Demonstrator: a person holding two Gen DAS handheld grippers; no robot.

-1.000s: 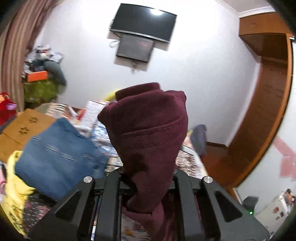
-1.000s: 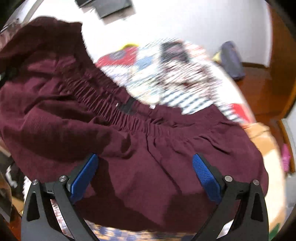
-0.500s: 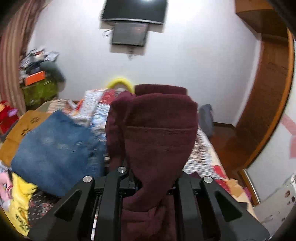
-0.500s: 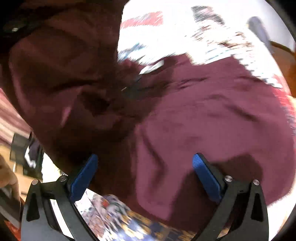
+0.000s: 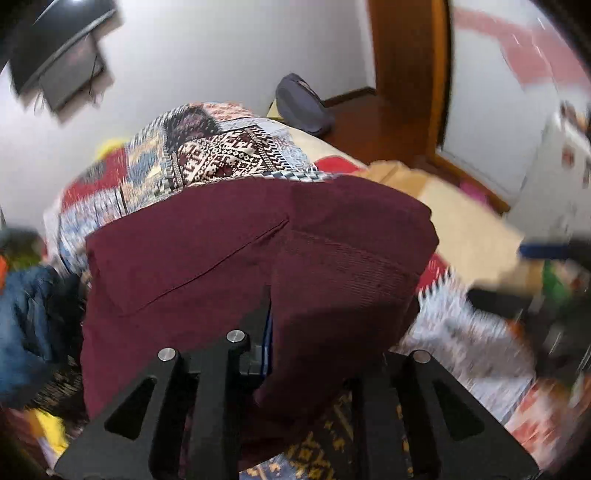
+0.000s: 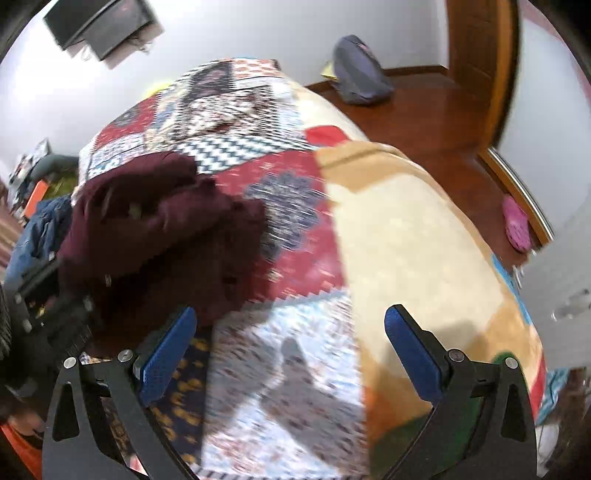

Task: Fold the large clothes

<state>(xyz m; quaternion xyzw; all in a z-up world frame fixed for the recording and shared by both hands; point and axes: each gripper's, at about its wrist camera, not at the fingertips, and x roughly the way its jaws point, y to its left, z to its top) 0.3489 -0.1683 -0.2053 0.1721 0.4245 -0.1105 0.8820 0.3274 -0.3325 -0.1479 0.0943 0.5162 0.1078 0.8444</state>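
A maroon garment (image 5: 258,266) lies folded over on the patterned bedspread (image 5: 229,151). My left gripper (image 5: 295,317) is shut on its near edge; the cloth drapes over the right finger and hides the tips. In the right wrist view the same maroon garment (image 6: 155,229) sits bunched at the left, with the left gripper's black frame (image 6: 48,306) beside it. My right gripper (image 6: 288,332) is open and empty, with blue pads (image 6: 170,347), above bare bedspread (image 6: 399,236) to the right of the garment.
Folded blue jeans (image 5: 26,317) and a yellow item (image 5: 44,424) lie at the left of the bed. A grey bag (image 6: 358,81) sits on the wooden floor beyond the bed. A pink slipper (image 6: 515,221) lies by the wall. A TV (image 6: 99,26) hangs on the wall.
The left gripper has lowered the maroon garment from hanging upright to lying on the bed. The right gripper has moved right, off the garment, and stays open.
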